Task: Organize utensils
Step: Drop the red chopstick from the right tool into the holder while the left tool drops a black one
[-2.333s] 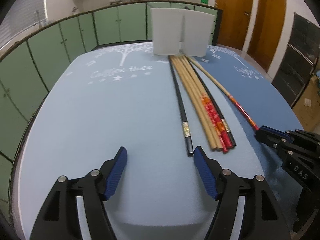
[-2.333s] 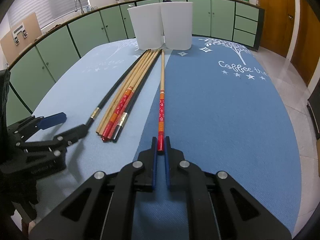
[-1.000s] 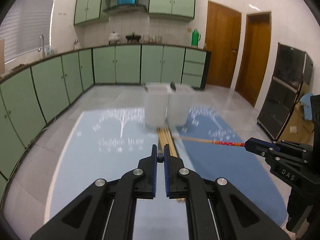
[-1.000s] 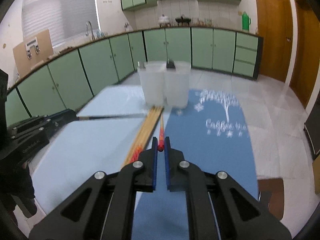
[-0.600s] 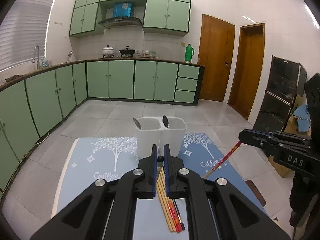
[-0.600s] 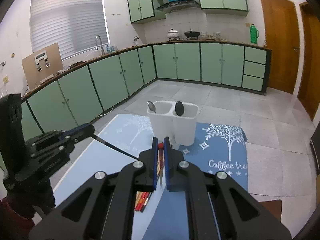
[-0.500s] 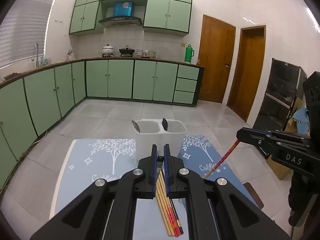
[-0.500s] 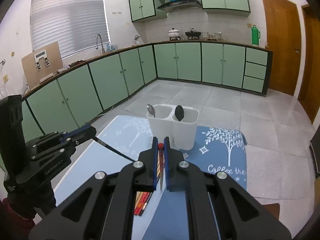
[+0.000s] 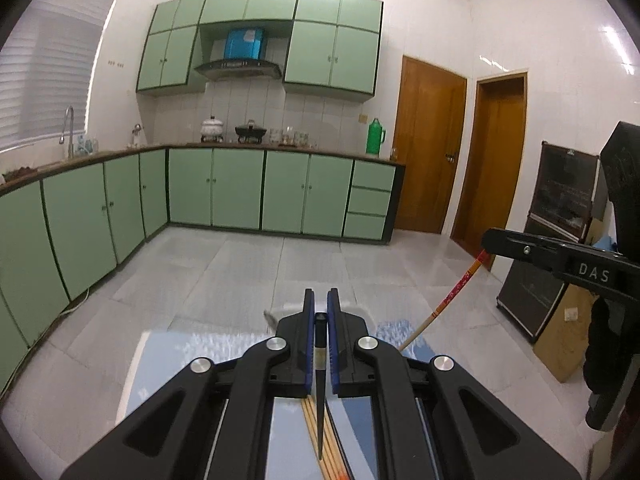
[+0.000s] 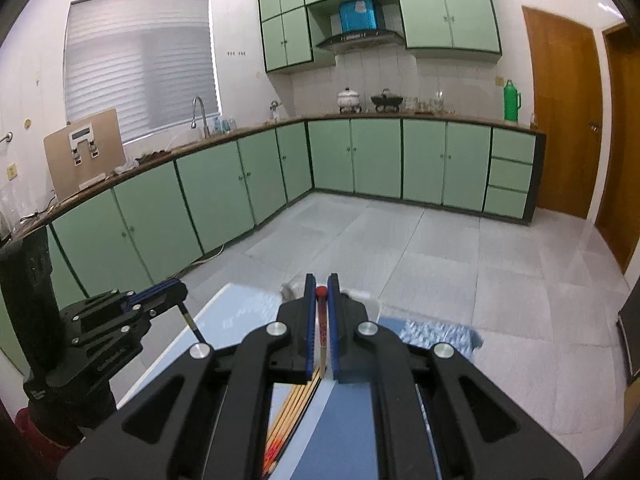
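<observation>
Clamping a black chopstick (image 9: 320,376), the left hand-held gripper (image 9: 318,312) hangs above the bench (image 9: 168,364). Beside it, the right hand-held gripper (image 10: 321,292) pinches a red-ended chopstick (image 10: 321,320). Below both, the remaining chopsticks (image 10: 294,408) lie bundled on the blue cloth.

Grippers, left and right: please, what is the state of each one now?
Left gripper: closed on a black chopstick.
Right gripper: closed on a red-ended chopstick.
</observation>
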`<action>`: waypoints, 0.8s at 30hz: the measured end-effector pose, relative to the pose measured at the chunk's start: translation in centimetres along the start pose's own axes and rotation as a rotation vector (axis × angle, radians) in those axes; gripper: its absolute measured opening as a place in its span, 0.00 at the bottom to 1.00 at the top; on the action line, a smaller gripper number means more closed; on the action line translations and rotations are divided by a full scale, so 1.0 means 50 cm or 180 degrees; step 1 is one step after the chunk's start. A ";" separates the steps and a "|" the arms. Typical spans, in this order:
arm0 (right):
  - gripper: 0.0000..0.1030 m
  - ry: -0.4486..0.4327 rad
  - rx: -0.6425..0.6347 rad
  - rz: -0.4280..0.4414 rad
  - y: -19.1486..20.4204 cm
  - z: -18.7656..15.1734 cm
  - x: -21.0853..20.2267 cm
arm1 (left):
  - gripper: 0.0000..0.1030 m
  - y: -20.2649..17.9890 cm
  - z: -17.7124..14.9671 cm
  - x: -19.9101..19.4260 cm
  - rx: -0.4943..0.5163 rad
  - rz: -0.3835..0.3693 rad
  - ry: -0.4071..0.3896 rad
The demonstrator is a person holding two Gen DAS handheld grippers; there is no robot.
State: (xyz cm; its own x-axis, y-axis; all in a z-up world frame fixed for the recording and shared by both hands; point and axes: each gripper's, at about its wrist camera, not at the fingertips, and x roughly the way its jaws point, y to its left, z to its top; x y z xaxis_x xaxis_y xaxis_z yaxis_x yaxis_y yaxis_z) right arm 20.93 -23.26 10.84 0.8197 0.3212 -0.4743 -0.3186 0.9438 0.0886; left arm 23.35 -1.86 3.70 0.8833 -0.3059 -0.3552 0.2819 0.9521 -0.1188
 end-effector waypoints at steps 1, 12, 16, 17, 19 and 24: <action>0.05 -0.0022 0.0000 -0.0011 -0.006 0.011 0.003 | 0.06 -0.001 0.012 0.002 0.0006 -0.0004 -0.0042; 0.05 -0.0171 -0.0021 -0.0109 -0.060 0.110 0.064 | 0.06 -0.023 0.168 0.065 0.0093 -0.0029 -0.0599; 0.05 -0.0106 -0.0018 -0.0167 -0.079 0.117 0.113 | 0.06 -0.036 0.187 0.120 0.0195 0.0063 -0.0684; 0.05 -0.0084 -0.0020 -0.0177 -0.081 0.114 0.123 | 0.06 -0.035 0.185 0.140 0.0198 0.0067 -0.0664; 0.05 -0.0021 -0.0025 -0.0197 -0.085 0.101 0.151 | 0.06 -0.031 0.177 0.170 0.0216 0.0101 -0.0607; 0.05 0.0133 -0.0013 -0.0195 -0.085 0.071 0.216 | 0.06 -0.009 0.127 0.246 0.0197 0.0159 -0.0370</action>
State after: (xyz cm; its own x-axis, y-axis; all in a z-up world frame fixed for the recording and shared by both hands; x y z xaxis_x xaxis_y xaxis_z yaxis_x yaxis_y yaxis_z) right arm 32.84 -23.54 8.44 0.8171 0.2591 -0.5149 -0.2704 0.9612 0.0546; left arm 36.48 -6.04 5.28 0.9333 -0.2589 -0.2489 0.2559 0.9656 -0.0449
